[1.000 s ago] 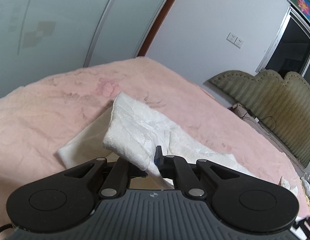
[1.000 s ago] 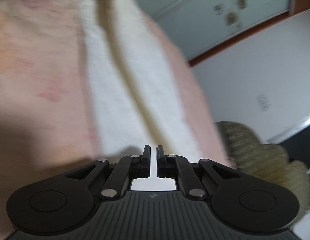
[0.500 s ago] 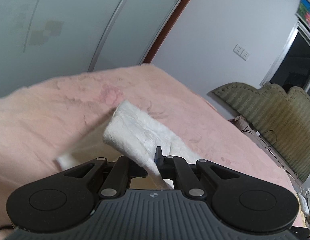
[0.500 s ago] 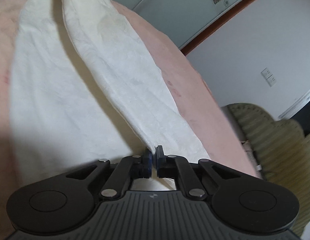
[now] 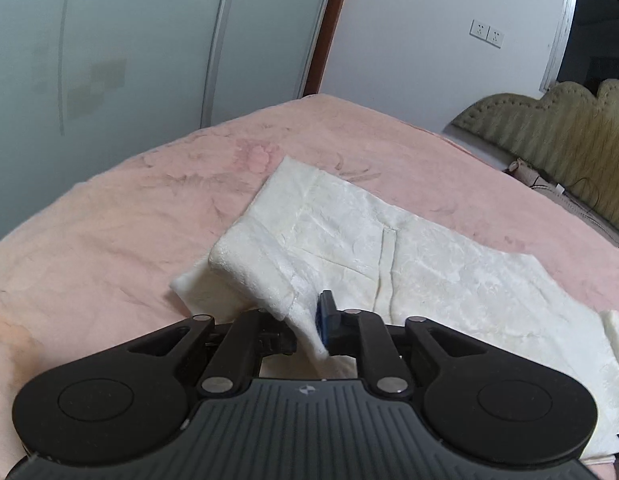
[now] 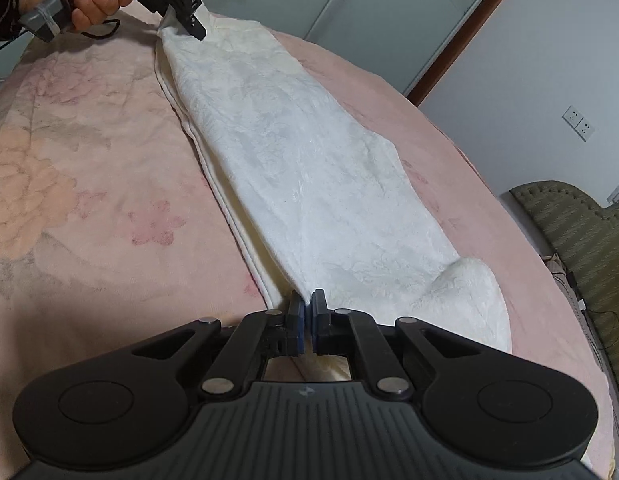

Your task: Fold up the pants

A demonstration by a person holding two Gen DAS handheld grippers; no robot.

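Now I am laying one pant leg over the other.
My right claw [image 6: 308, 314] is clenching the white pants [image 6: 309, 184]; my left claw [image 5: 309, 330], jaws just easing apart, is holding folded waistband on the pink bed [image 5: 109, 232].

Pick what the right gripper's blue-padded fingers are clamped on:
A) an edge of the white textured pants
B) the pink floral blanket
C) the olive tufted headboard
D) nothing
A: in the right wrist view the right gripper has its jaws pinched shut on an edge of the white textured pants, which stretch across the pink floral blanket toward the left gripper.
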